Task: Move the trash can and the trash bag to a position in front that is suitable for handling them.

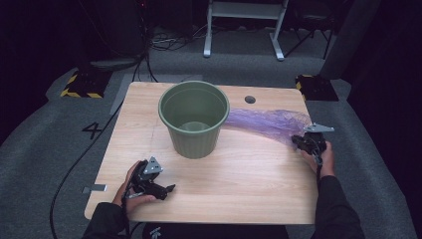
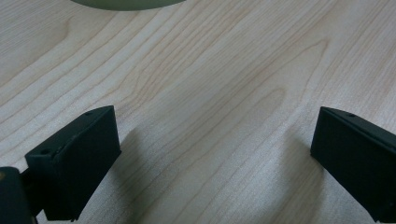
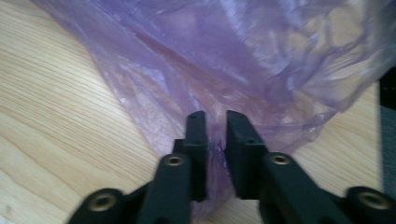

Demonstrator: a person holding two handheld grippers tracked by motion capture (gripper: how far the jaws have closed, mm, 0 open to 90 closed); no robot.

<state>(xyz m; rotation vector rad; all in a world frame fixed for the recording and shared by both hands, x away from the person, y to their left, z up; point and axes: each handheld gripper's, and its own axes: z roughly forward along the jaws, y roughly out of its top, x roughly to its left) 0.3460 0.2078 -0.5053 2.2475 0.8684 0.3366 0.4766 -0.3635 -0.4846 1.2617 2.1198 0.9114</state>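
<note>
Close in at the right gripper, the two black jaws stand nearly together with a fold of the purple plastic bag pinched in the narrow gap between them. Seen from above, the right gripper sits near the table's right edge, the person's hand wrapped around it from behind, the forearm in a dark sleeve coming up from the bottom right, and the grey plate on top. From there the purple plastic bag lies flat on the wooden table, stretching left to the side of the green bucket, which stands upright near the table's middle.

The left gripper rests low at the front left of the table, lying on its side in the hand and pointing right. Its jaws are spread wide with only bare wood between them; the left gripper view shows the bucket's base at the top edge.

A black "4" is marked on the grey floor left of the table.
</note>
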